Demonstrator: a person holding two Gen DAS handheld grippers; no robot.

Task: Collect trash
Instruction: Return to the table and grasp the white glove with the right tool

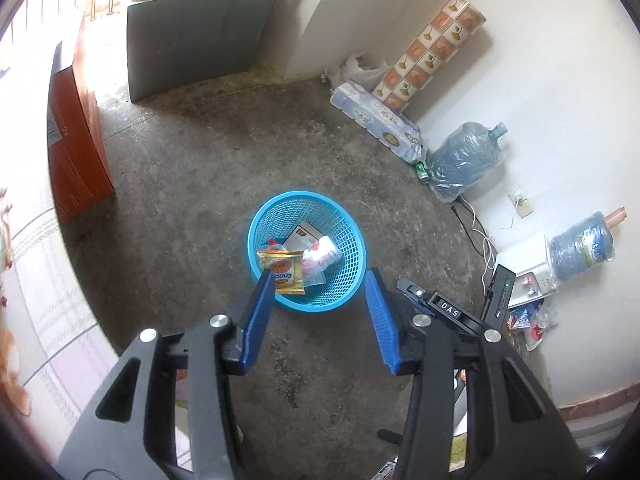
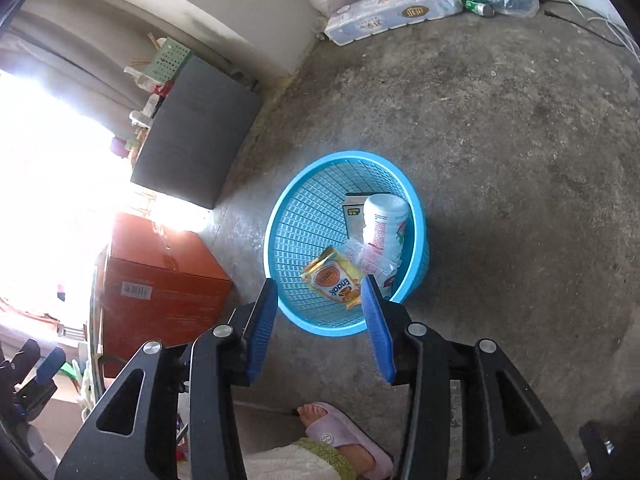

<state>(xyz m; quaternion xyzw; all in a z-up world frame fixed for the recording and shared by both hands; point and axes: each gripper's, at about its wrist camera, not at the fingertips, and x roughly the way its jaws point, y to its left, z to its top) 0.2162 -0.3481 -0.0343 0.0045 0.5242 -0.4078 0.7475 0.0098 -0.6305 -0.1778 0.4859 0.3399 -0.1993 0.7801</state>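
An orange cardboard box stands on the grey concrete floor at the left, well apart from the round blue plastic mesh basket near the middle. Inside the basket lie a yellow snack packet, a white flat carton, a white plastic bottle with red print and a crumpled clear wrapper. The left claw hangs above the basket's near rim with its blue pads spread about halfway, holding nothing. The right claw is likewise half open and empty over the near rim. Further right, a wrapped pack of toilet rolls and a blue water jug in plastic film rest against the white wall.
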